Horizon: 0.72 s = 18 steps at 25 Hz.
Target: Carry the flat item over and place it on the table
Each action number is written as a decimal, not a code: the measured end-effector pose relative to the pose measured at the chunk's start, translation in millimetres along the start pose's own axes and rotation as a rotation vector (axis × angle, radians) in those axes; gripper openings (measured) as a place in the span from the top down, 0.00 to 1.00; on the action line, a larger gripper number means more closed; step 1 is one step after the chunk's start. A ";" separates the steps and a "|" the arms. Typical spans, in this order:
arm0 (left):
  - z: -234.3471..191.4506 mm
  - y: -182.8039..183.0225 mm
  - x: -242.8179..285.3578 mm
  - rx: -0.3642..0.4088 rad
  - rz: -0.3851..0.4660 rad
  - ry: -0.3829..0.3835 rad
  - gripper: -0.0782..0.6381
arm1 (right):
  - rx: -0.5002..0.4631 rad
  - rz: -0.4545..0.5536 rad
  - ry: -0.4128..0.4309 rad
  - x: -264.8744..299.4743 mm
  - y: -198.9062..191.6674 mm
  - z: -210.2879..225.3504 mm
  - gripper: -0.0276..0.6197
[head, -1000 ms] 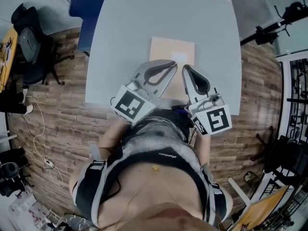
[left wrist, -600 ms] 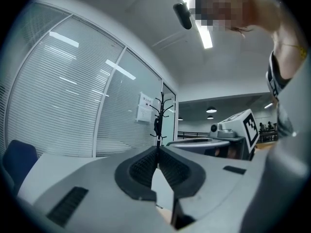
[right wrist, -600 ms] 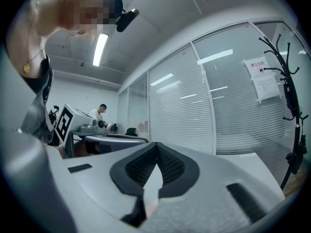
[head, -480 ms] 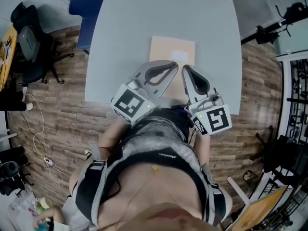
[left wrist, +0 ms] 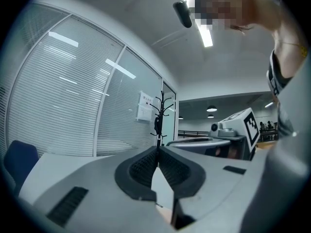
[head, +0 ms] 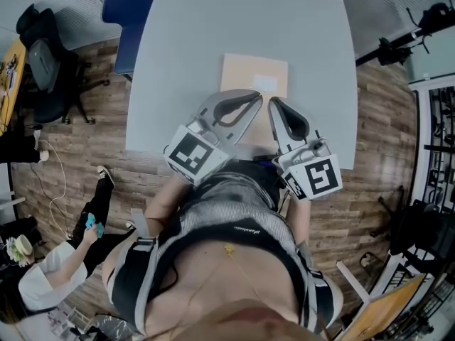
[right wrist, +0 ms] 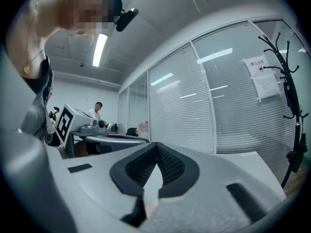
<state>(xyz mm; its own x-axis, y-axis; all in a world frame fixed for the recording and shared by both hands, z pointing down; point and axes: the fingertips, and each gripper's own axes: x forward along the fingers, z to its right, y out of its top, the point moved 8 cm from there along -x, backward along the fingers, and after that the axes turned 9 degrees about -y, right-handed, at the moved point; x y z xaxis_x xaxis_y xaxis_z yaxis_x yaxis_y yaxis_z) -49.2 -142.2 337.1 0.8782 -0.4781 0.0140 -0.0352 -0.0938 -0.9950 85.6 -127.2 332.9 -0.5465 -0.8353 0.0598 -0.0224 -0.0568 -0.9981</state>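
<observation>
Task so far: We think the big part is done. The flat item (head: 253,75), a thin tan thing with a small white label, already lies flat on the gray table (head: 206,27).

What is left: We think almost nothing is left. Neither claw holds the flat item, so we would only need to pull our claws away from it.

Left claw: Our left claw (head: 256,98) is closed tight. Its two dark pads meet at the tip, and nothing is between them.

Right claw: Our right claw (head: 273,101) is closed tight too. Its pads touch at the tip, and it holds nothing.

Where the flat item is: It sits on the near half of the table, about midway between the left and right sides. There is bare table on its left, right and far sides.

Flat item and claws: In the head view, both claw tips sit side by side over the near part of the flat item. Most of it shows on the far side of the tips. Its near edge is hidden under our claws, so we cannot tell if the tips touch it.

Around us: A blue chair (head: 128,13) stands at the far left corner of the table. Another person (head: 50,283) crouches on the wood floor (head: 85,155) at the near left, well apart from the table.
</observation>
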 end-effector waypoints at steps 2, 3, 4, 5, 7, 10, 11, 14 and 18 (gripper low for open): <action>0.3 0.1 -0.1 0.003 0.008 -0.001 0.87 | 0.000 0.000 0.002 0.2 0.4 -0.5 0.95; 0.3 0.4 0.0 0.001 0.010 -0.002 0.87 | 0.000 0.001 0.003 0.5 0.7 -0.8 0.95; 0.3 0.8 0.0 0.001 0.012 -0.004 0.87 | 0.000 0.002 0.003 0.8 1.2 -1.1 0.95; 0.7 1.6 -0.1 -0.002 0.007 -0.005 0.87 | -0.001 0.003 0.004 0.9 1.7 -1.5 0.95; 1.5 3.2 -0.4 -0.011 -0.006 -0.005 0.87 | 0.000 0.005 0.005 0.8 2.8 -1.6 0.95; 0.9 3.0 -0.6 -0.011 -0.009 0.002 0.87 | -0.002 0.004 0.007 0.6 3.3 -1.1 0.95; 0.7 2.7 -0.7 -0.011 -0.008 0.004 0.87 | -0.002 0.004 0.008 0.4 3.1 -1.0 0.95; 0.4 2.0 -1.1 -0.013 -0.008 0.009 0.87 | -0.002 0.002 0.009 -0.1 1.8 -0.7 0.95; 0.6 2.2 -1.7 -0.012 -0.006 0.009 0.87 | -0.005 0.000 0.010 0.2 1.2 -1.2 0.95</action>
<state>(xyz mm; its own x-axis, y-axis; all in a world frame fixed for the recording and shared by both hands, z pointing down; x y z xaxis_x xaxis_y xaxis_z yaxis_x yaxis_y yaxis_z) -50.5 -141.1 334.8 0.8739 -0.4857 0.0212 -0.0354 -0.1072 -0.9936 84.4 -126.8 331.8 -0.5552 -0.8296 0.0598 -0.0267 -0.0541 -0.9982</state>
